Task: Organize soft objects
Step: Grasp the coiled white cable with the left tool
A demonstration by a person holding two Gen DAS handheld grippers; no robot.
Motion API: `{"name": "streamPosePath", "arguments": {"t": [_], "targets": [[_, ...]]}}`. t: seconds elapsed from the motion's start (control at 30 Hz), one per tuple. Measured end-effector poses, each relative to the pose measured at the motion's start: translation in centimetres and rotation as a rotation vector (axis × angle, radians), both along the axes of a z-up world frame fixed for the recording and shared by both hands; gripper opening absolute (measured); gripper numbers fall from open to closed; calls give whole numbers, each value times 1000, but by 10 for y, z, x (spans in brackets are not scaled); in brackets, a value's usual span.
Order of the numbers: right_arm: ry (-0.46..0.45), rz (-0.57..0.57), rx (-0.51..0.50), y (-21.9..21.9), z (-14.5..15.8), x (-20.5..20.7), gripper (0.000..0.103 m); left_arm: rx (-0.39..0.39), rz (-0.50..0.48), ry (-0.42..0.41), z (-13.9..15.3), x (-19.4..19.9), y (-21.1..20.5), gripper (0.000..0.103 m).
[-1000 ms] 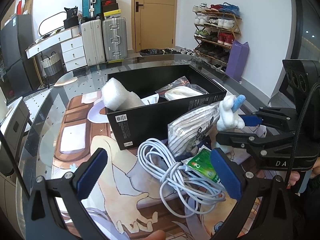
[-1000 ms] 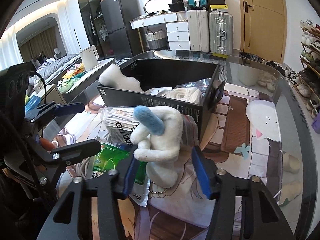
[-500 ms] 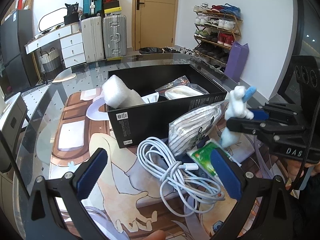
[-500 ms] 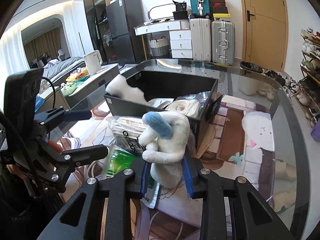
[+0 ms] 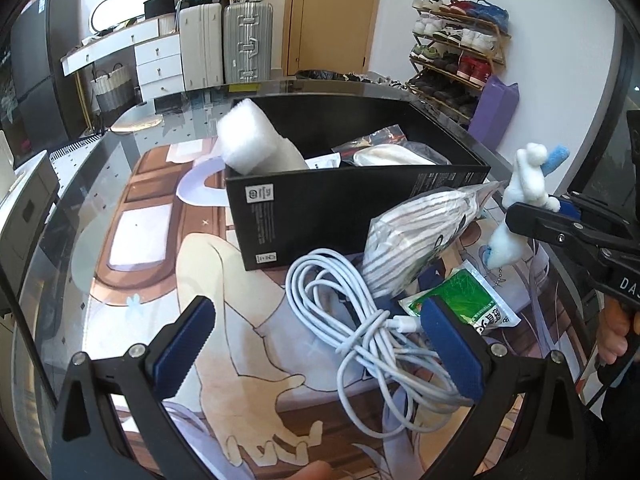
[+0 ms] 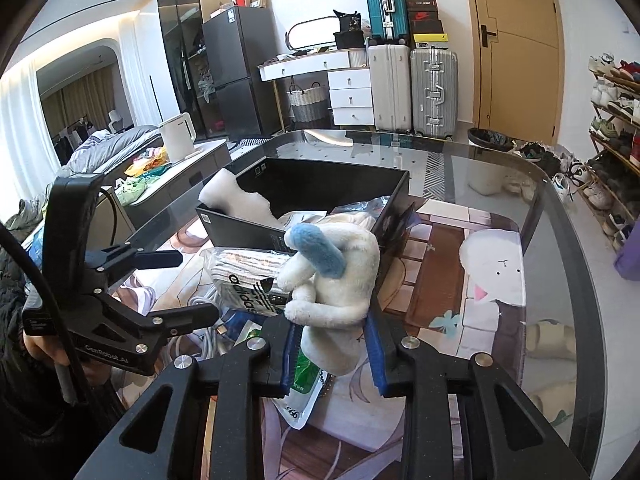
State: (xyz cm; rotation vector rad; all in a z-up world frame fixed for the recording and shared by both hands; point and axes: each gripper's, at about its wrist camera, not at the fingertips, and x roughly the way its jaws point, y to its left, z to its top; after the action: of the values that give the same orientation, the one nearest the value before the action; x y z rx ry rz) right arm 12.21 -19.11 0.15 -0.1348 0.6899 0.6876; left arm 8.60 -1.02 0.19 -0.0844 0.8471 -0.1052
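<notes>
My right gripper is shut on a white plush toy with a blue ear and holds it above the table, just in front of the black box. From the left wrist view the plush toy hangs at the right, clamped in the right gripper. The black box holds a white foam block and a bagged white item. A bagged striped garment leans on the box front. My left gripper stands open over a coiled white cable.
A green packet lies on the printed table mat beside the cable. The glass table's rounded edge runs along the right. Beyond it stand suitcases, a white drawer unit, a shoe rack and a door.
The right gripper's jaws closed on the plush toy and lifted it off the table. The left gripper stayed open over the cable.
</notes>
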Motion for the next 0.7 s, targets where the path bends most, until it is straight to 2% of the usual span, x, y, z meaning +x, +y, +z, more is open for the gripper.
{"name": "streamPosePath", "arguments": {"t": [0.4,0.57,0.7], "targets": [[-1,3,-3,3,-1,-1,29,13,8,62,-2,1,6,103],[1,4,-2,3,-1,-1,29,-14,18,65,-1,0,9,103],[1,9,-4,3,0,-1,29,-17,-16,65,-4,-1,-1,103]]}}
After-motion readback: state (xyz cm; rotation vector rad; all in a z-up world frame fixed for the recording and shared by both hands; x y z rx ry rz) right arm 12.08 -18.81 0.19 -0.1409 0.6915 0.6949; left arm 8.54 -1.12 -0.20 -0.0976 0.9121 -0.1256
